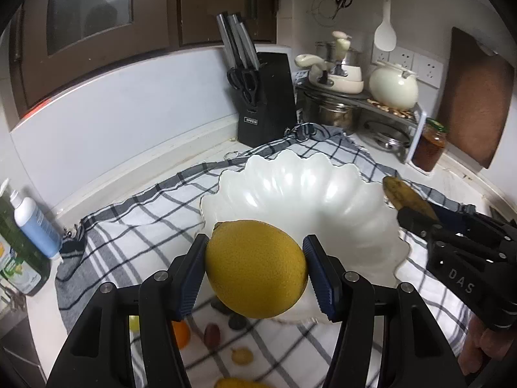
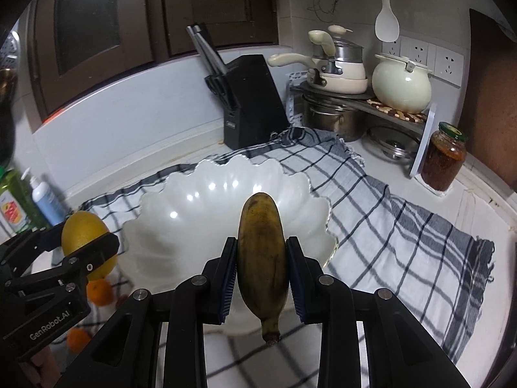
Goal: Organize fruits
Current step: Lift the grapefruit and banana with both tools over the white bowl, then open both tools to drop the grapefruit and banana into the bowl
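Your grippers above the scalloped white bowl (image 2: 200, 207).
Left gripper (image 1: 257, 271) clamps a lemon (image 1: 257, 268); right gripper (image 2: 260, 278), marked "DAS", pinches a browned banana (image 2: 262, 258).

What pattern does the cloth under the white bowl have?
The cloth is white with dark grey checked lines; the right wrist view shows it best.

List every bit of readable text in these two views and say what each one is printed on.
"DAS": on the right tongs, seen from the left wrist.
"GenRobot.AI": on the left tongs, seen from the right wrist.
Knife block: small white label, too blurred to read.
Green dish-soap bottle: label too blurred to read.
White pump bottle: no legible text.
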A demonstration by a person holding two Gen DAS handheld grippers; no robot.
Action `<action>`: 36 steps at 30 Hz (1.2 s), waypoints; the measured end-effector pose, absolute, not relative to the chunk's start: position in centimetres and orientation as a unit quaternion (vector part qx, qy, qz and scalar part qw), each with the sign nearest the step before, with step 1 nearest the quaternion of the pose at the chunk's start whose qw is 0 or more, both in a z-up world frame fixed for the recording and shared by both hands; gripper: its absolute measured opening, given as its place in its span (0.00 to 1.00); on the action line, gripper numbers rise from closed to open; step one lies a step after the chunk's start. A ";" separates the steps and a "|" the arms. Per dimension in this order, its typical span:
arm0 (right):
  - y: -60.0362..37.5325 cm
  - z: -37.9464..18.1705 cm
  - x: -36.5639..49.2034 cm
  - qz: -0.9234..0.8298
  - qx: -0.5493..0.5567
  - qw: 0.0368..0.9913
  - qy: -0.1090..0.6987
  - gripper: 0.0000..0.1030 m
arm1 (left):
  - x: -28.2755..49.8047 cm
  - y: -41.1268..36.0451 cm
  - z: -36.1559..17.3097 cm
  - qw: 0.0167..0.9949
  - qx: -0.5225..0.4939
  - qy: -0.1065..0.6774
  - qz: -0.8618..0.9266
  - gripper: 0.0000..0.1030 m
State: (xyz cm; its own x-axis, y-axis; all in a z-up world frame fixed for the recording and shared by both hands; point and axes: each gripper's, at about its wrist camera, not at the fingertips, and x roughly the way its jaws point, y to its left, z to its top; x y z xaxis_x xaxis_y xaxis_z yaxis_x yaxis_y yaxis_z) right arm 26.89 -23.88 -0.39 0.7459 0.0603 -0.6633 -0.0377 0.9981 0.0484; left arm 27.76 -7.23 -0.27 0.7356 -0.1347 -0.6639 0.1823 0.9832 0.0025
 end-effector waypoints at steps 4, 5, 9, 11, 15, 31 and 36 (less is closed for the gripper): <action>-24.2 -1.2 29.1 0.014 0.015 0.932 0.362 0.30 | 30.4 -7.4 -1.2 0.927 0.036 0.363 -0.083 0.57; -24.2 -1.4 29.5 0.011 0.013 0.931 0.364 0.30 | 31.0 -7.5 -1.5 0.926 0.036 0.366 -0.083 0.57; -24.1 -2.2 31.4 0.007 0.009 0.929 0.369 0.30 | 33.0 -7.7 -2.5 0.921 0.039 0.378 -0.083 0.57; -24.1 -2.5 32.1 0.004 0.009 0.928 0.372 0.30 | 34.0 -7.6 -3.2 0.918 0.037 0.386 -0.080 0.57; -24.4 -3.5 33.5 -0.005 0.011 0.925 0.380 0.30 | 35.1 -7.6 -4.2 0.914 0.034 0.397 -0.074 0.57; -25.6 -4.2 33.6 -0.053 0.028 0.919 0.389 0.69 | 35.5 -7.9 -4.1 0.909 0.048 0.411 -0.052 0.80; -25.3 -2.6 32.4 -0.066 0.022 0.928 0.366 0.77 | 34.7 -7.3 -3.3 0.913 0.041 0.403 -0.040 0.89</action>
State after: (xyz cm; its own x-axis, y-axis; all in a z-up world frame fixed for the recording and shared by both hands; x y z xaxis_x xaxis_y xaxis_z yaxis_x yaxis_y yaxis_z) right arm 32.41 -25.32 -2.61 0.7240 -0.1066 -0.6815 0.1388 0.9903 -0.0075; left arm 34.75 -7.25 -3.31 0.6714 -0.0401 -0.7400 0.1060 0.9935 0.0423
